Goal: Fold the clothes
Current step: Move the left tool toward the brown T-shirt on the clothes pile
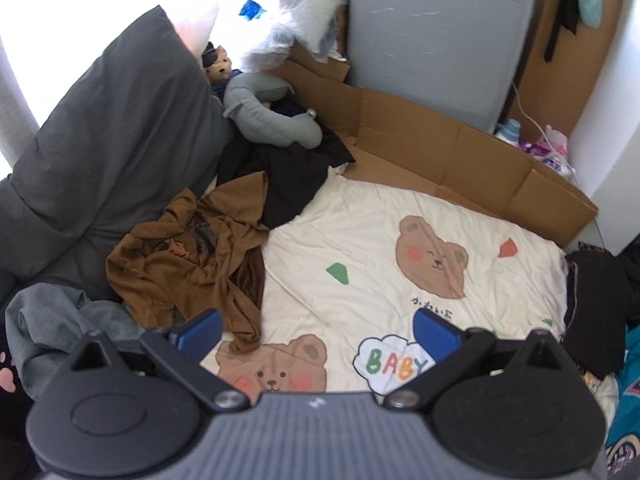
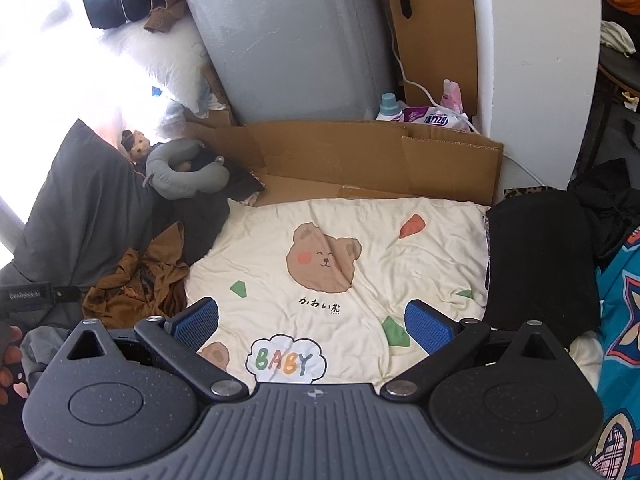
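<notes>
A crumpled brown garment (image 1: 192, 264) (image 2: 136, 284) lies at the left edge of a cream bear-print blanket (image 1: 360, 240) (image 2: 360, 224). Black clothes (image 1: 292, 172) sit heaped behind it. A folded black garment (image 2: 536, 260) (image 1: 596, 312) rests at the blanket's right side. My left gripper (image 1: 318, 330) hovers open over the blanket's near edge, its left finger (image 1: 200, 330) close to the brown garment. My right gripper (image 2: 312, 322) is open too, above the blanket's "BABY" print, with nothing between its blue pads.
A dark grey pillow (image 1: 104, 152) and grey neck pillow (image 1: 272, 116) lie at the left. Flattened cardboard (image 1: 460, 148) lines the far side before a grey wrapped panel (image 1: 432, 36). Teal patterned fabric (image 2: 620, 340) lies right. A grey cloth (image 1: 48, 324) bunches at near left.
</notes>
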### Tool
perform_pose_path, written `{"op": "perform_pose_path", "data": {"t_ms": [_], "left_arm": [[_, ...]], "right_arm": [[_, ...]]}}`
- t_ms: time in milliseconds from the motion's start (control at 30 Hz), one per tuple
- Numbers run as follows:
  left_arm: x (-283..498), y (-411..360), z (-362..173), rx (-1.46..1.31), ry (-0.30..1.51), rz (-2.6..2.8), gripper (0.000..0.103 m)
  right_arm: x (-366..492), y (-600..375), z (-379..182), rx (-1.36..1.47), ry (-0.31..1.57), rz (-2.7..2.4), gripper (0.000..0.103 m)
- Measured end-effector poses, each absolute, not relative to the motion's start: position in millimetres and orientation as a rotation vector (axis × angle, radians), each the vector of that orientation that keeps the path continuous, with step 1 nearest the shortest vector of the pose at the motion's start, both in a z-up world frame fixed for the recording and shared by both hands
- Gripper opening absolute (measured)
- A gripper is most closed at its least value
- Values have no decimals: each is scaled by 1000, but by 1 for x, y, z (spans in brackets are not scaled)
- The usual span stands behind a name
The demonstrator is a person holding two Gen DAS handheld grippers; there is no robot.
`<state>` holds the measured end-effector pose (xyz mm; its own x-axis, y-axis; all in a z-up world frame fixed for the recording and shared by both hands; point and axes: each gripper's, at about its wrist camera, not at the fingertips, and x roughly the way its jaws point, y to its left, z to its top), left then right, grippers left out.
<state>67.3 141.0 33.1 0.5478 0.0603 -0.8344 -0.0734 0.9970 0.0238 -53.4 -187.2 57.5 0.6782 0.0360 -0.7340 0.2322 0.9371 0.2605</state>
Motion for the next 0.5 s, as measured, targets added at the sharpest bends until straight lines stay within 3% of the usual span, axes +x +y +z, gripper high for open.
{"op": "perform_pose_path", "data": {"t_ms": [500], "left_arm": [[92, 198, 4, -93, 992, 131, 102]], "right_arm": [[-3, -172, 27, 356, 810, -17, 102]]}}
